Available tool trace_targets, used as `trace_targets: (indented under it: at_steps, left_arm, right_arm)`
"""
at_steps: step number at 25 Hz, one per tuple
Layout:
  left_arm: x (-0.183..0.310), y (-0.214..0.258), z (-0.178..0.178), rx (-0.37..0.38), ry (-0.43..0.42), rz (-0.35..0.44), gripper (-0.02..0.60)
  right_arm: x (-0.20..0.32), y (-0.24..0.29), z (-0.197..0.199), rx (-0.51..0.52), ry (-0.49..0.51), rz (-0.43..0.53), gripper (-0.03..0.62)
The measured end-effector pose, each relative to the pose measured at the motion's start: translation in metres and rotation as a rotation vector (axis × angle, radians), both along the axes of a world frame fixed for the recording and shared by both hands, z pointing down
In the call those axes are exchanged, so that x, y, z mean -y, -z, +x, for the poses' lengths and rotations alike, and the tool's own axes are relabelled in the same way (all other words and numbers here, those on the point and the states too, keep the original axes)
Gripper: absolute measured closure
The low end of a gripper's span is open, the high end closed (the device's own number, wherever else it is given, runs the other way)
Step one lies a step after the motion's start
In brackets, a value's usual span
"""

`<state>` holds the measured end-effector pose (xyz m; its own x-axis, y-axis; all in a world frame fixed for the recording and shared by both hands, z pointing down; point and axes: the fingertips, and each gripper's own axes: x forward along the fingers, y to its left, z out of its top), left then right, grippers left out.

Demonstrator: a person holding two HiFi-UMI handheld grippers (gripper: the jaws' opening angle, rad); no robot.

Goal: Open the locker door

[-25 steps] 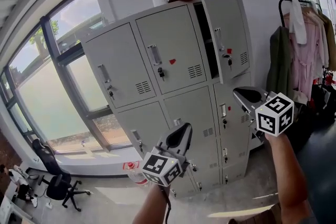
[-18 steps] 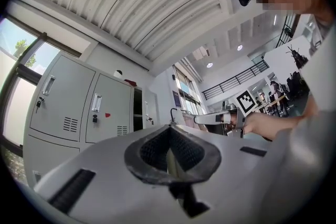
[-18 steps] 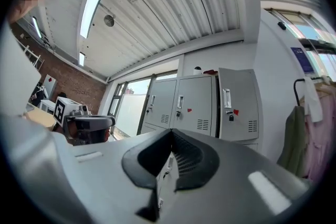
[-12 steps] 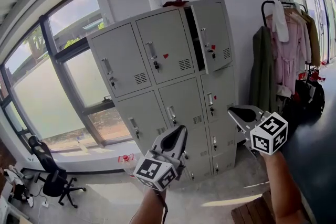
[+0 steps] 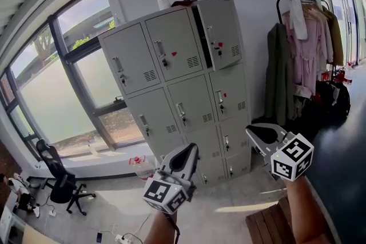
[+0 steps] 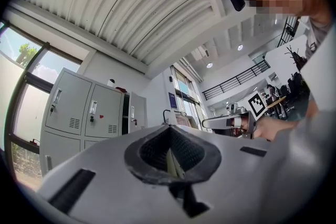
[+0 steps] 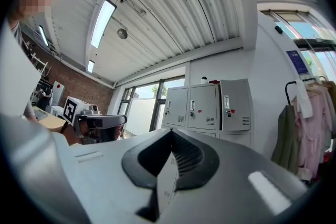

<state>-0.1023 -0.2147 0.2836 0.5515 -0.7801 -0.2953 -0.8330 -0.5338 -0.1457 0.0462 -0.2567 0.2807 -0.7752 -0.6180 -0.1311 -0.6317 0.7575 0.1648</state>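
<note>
Left gripper (image 5: 191,151) first: on the head view I see it held low at centre, jaws clenched together on nothing, pointing up toward the bank of grey lockers (image 5: 171,71) and well short of them. To its right, the right gripper (image 5: 255,132) is likewise clamped closed and empty, its marker cube (image 5: 292,157) facing me. The locker door (image 5: 220,31) I care about is the top right one. It stands ajar, swung out from the cabinet face with a dark gap along its left edge, while the other doors sit flush. A bottle (image 5: 163,1) stands on the cabinet top, a big window (image 5: 51,94) fills the wall at the left, and a coat rack (image 5: 303,43) hung with clothes stands just right of the lockers. On the left gripper view, the left gripper (image 6: 170,150) shows its jaws pressed together with only a thin seam. The lockers (image 6: 79,113) lie beyond at the left, the locker door (image 6: 137,117) at their right end, and the right gripper (image 6: 226,122) is off to the right. On the right gripper view, the right gripper (image 7: 169,155) has its jaws closed with nothing between them. The lockers (image 7: 202,107) are ahead and apart from it, the locker door (image 7: 234,105) ends the top row at the right, and the left gripper (image 7: 100,122) is off to the left.
</note>
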Motion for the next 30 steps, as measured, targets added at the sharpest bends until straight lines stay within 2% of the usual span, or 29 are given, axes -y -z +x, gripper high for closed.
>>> trace_targets:
  at_steps: [6,13,19,23,30]
  left_arm:
    - [-0.079,-0.015,0.038,-0.014,0.036,-0.026,0.575]
    - [-0.164,-0.024,0.059,-0.003,0.065,-0.036,0.575]
    - [-0.226,-0.014,0.053,-0.027,0.079,-0.01,0.575]
    - [-0.255,-0.019,0.046,-0.035,0.078,-0.027,0.575]
    - [-0.303,-0.013,0.038,-0.043,0.053,-0.014,0.575]
  right_arm:
    - [-0.077,-0.011,0.036,-0.014,0.041,-0.024,0.6]
    - [-0.155,-0.013,0.045,-0.008,0.101,-0.022,0.6]
    - [-0.218,-0.005,0.052,0.019,0.104,0.001,0.6]
    - [-0.248,-0.008,0.049,0.029,0.111,-0.009,0.6]
    - [-0.291,-0.014,0.033,-0.015,0.11,0.009,0.602]
